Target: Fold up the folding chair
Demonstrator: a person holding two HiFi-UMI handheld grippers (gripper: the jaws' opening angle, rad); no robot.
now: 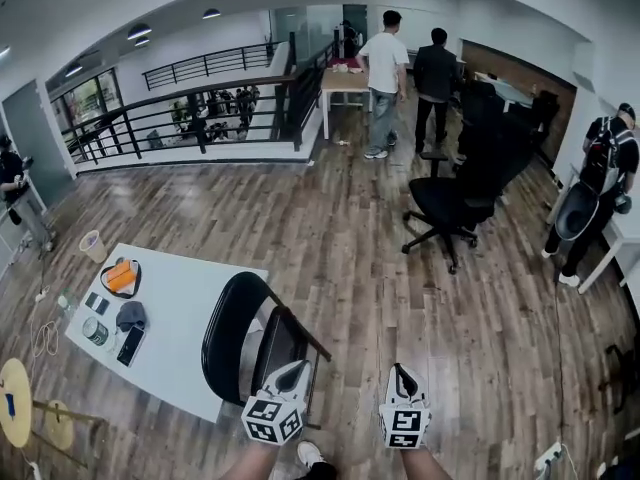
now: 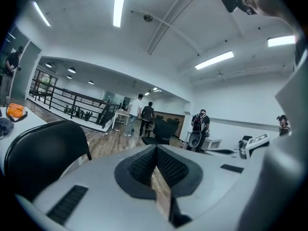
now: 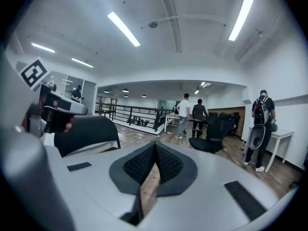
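Note:
The black folding chair [image 1: 248, 336] stands by the white table's right edge, its rounded backrest toward the table and its seat frame tilted steeply beside it. My left gripper [image 1: 292, 372] is held just in front of the chair's near side, jaws shut with nothing between them. My right gripper [image 1: 400, 374] hangs over bare floor to the chair's right, also shut and empty. In the left gripper view the shut jaws [image 2: 156, 152] point past the backrest [image 2: 43, 153]. In the right gripper view the shut jaws [image 3: 155, 148] point into the room, with the backrest [image 3: 89, 131] at left.
A white table [image 1: 190, 298] to the left holds an orange item, a cap, a phone and a tin. A black office chair [image 1: 450, 208] stands ahead on the wood floor. Two people stand by a far table [image 1: 345, 80]; another is at the right wall. A railing [image 1: 200, 108] runs along the back left.

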